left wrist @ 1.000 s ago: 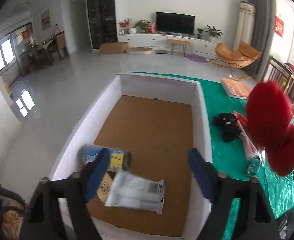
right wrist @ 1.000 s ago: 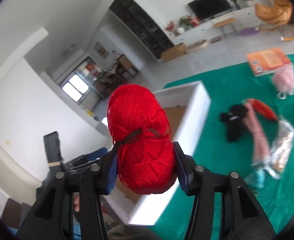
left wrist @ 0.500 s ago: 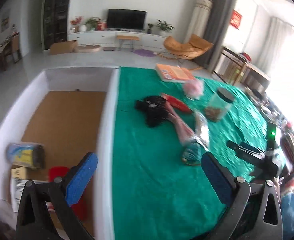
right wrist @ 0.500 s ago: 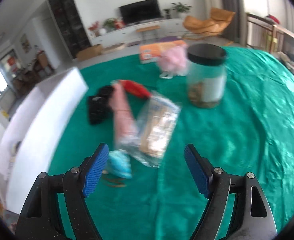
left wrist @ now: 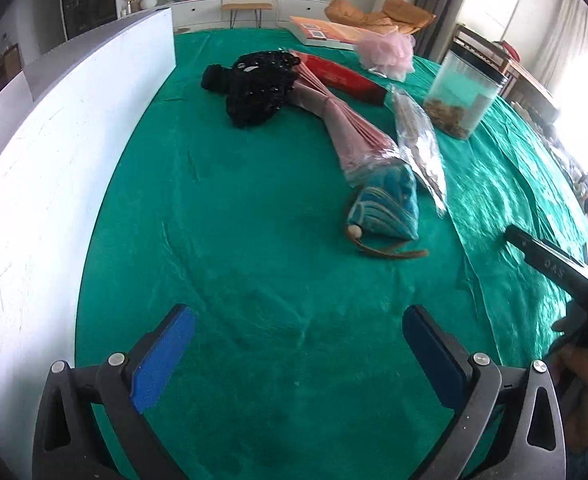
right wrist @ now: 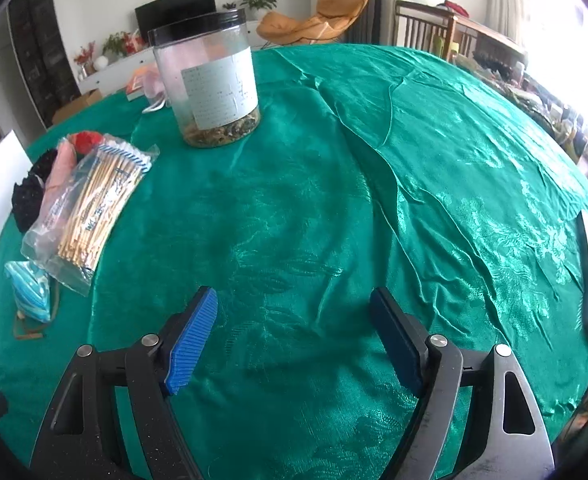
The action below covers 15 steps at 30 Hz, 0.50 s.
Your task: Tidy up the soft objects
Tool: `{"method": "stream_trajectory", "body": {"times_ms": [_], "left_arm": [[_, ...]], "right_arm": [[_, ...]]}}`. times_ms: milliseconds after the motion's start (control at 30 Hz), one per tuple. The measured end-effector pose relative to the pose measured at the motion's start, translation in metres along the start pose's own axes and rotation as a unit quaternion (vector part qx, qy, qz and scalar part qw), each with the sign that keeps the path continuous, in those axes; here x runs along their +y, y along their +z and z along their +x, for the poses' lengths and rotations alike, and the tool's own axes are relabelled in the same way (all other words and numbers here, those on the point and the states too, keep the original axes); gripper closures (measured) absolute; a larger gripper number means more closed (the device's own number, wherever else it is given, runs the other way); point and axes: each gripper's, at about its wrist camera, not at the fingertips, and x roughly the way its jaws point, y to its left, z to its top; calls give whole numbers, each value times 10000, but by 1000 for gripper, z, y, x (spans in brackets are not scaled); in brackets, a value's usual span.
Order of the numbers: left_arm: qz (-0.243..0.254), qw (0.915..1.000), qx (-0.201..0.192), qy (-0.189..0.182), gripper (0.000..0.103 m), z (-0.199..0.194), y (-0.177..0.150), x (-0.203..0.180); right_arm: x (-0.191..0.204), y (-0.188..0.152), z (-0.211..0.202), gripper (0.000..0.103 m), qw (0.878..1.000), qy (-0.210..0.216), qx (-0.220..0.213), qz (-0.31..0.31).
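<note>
On the green tablecloth (left wrist: 254, 240) lie a black knitted piece (left wrist: 254, 88), a long pink folded item in plastic (left wrist: 345, 128), a blue patterned pouch (left wrist: 385, 208) and a pink mesh puff (left wrist: 385, 52). My left gripper (left wrist: 295, 320) hangs open over bare cloth, short of the pouch. The right wrist view shows the pouch (right wrist: 30, 296) and the black piece (right wrist: 28, 196) far to the left. My right gripper (right wrist: 294, 300) is over bare cloth, its jaws opening with nothing between them. The red yarn ball is out of sight.
A white box wall (left wrist: 54, 160) runs along the cloth's left side. A clear jar with a black lid (right wrist: 210, 80), a bag of sticks (right wrist: 90, 208), a red packet (left wrist: 341, 78) and an orange book (left wrist: 325, 34) are also on the table. A hand (left wrist: 585, 364) shows at the right.
My right gripper let go of the red yarn ball, which landed in the box. Both grippers then swung right and down, from the box to over the green cloth.
</note>
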Motion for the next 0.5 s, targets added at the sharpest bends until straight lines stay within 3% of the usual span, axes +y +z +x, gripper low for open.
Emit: {"method": "stream_trajectory", "body": {"times_ms": [100,233,500], "left_arm": [[-75,9998,-14,199,0,20,9,6],[356,9970,-291,626,0,36,13,-2],[453,9962,-541,510,0,41,14,6]], "right_arm": [[-3,-1,0,19,10000,56,-12,30],[-3,-3,-1,18,10000,47,-25,18],[-3,-4,-2,17,10000,50,-22,6]]}}
